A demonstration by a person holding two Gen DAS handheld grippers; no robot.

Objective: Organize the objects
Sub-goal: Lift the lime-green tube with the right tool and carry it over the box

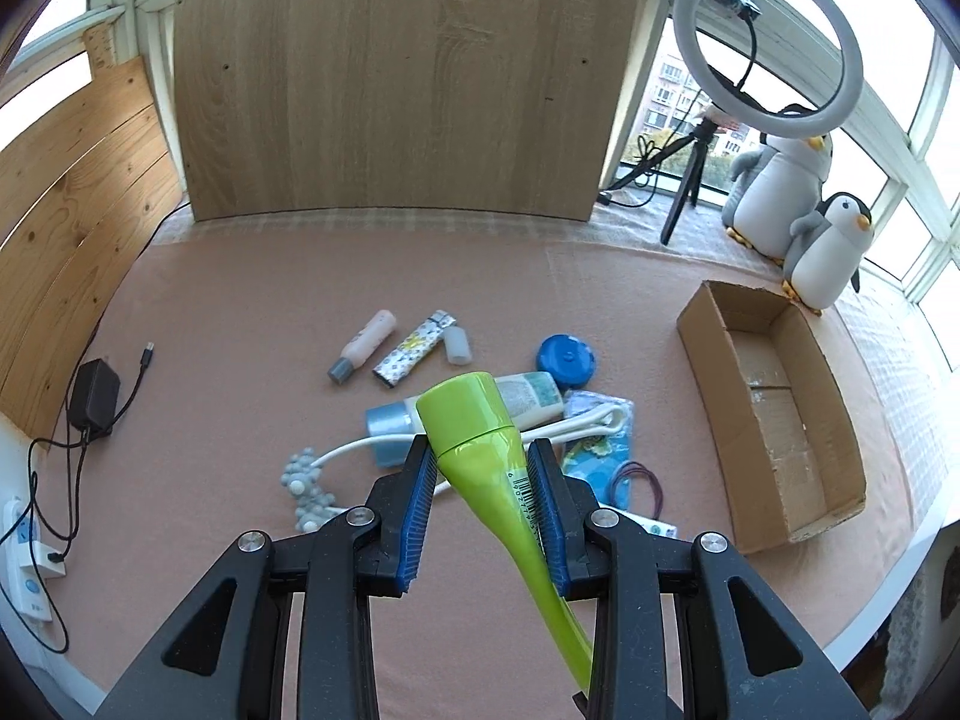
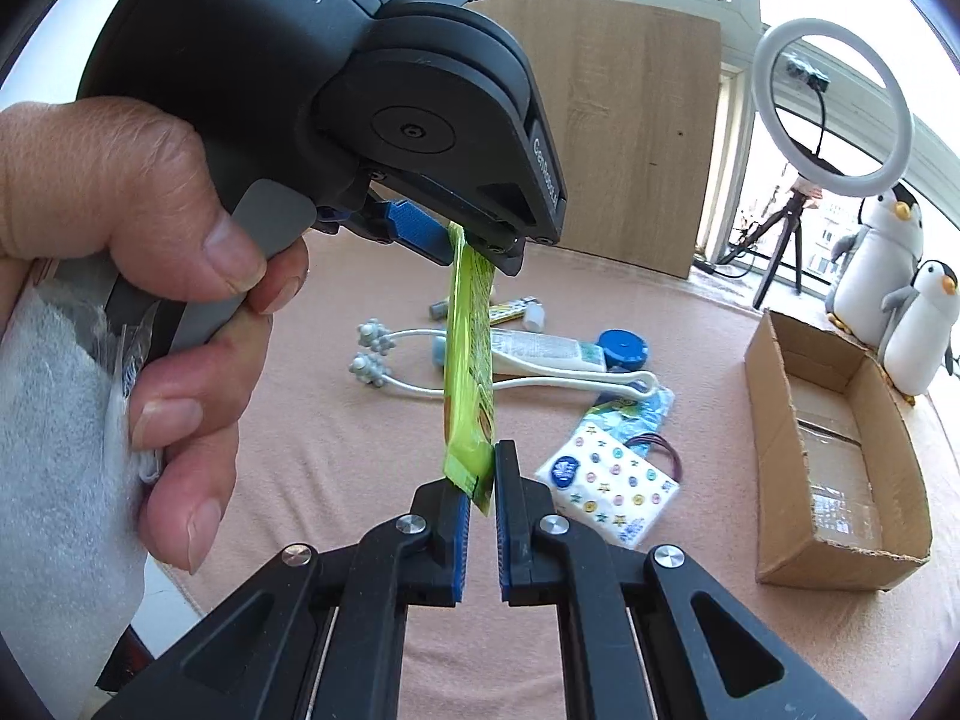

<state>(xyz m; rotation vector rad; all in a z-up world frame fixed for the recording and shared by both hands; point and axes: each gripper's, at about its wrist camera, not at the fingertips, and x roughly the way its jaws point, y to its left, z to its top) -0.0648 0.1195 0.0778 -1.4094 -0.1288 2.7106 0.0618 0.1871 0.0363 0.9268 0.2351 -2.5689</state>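
Observation:
A lime-green squeeze tube [image 1: 474, 420] hangs above the pink cloth, cap end forward in the left wrist view. My left gripper [image 1: 480, 450] is shut on its body just below the cap. In the right wrist view a hand holds that left gripper [image 2: 474, 252], and the green tube [image 2: 468, 360] hangs down from it. Its flat crimped tail sits between the tips of my right gripper [image 2: 483, 480], whose fingers are closed to a narrow gap against it. An open cardboard box [image 1: 702, 324] lies at the right, also seen in the right wrist view [image 2: 774, 420].
On the cloth lie a pink bottle [image 1: 366, 342], a patterned tube [image 1: 414, 348], a blue round lid [image 1: 567, 360], a white tube [image 2: 540, 351], a white roller massager [image 2: 372, 360], a tissue pack [image 2: 606, 492] and hair ties [image 2: 663, 450]. Plush penguins [image 1: 780, 192] and a ring light [image 1: 852, 60] stand far right; a charger [image 1: 93, 399] lies left.

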